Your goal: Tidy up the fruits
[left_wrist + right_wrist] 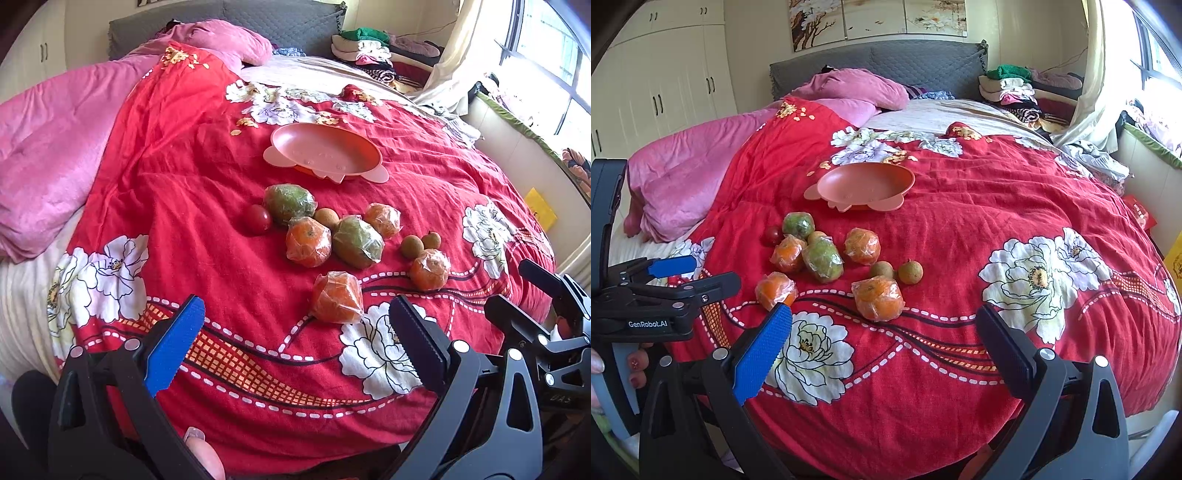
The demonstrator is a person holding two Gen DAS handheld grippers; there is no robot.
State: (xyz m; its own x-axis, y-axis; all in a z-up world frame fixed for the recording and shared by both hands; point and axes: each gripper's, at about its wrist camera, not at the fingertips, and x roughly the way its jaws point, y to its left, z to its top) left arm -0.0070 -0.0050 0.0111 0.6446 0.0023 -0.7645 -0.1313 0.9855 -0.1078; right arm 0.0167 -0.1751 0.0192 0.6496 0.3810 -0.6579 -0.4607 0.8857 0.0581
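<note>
Fruit lies loose on a red flowered bedspread (207, 155): several plastic-wrapped oranges, the nearest orange (337, 297) (775, 290), two wrapped green fruits (290, 204) (823, 259), small brown round fruits (411, 246) (910, 271) and a dark red fruit (256, 219) (772, 235). Behind them sits an empty pink plate (325, 152) (864, 186). My left gripper (295, 317) is open, low at the bed's front edge, short of the nearest orange. My right gripper (884, 325) is open too, near another wrapped orange (878, 297). Neither holds anything.
A pink blanket (48, 155) is heaped at the left. Folded clothes (1012, 90) are stacked by the grey headboard (886, 62). A window (546, 62) and ledge run along the right, white cupboards (665, 88) on the left. A hand (637, 369) holds the left gripper's handle.
</note>
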